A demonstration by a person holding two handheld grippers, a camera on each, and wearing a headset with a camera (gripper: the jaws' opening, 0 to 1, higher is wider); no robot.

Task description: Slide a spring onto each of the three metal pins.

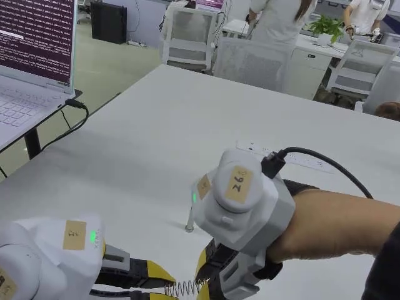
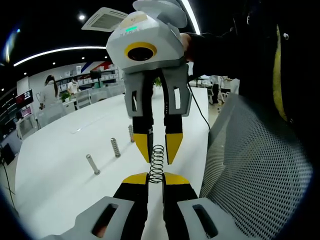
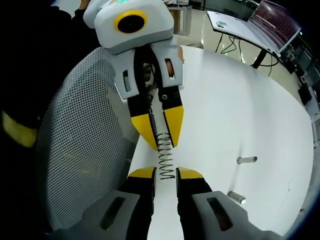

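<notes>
A small steel spring (image 2: 157, 164) spans the gap between my two grippers just off the table's near edge. My left gripper (image 2: 156, 179) is shut on one end of it. Facing it, my right gripper (image 3: 166, 174) has its fingers a little wider than the spring, around the other end (image 3: 165, 155). In the head view the spring (image 1: 184, 288) runs from the left gripper (image 1: 164, 289) to the right gripper (image 1: 203, 284). On the white table stand a bare metal pin (image 2: 92, 164) and two pins wearing springs (image 2: 115, 147) (image 2: 131, 133). One pin (image 1: 189, 222) shows beside the right gripper's housing.
A laptop (image 1: 31, 56) with a black cable sits on a desk at the left. On the table's far right lies a white power strip (image 1: 294, 159). A grey mesh chair back (image 2: 250, 165) is close beside the grippers. White chairs and people stand beyond the table.
</notes>
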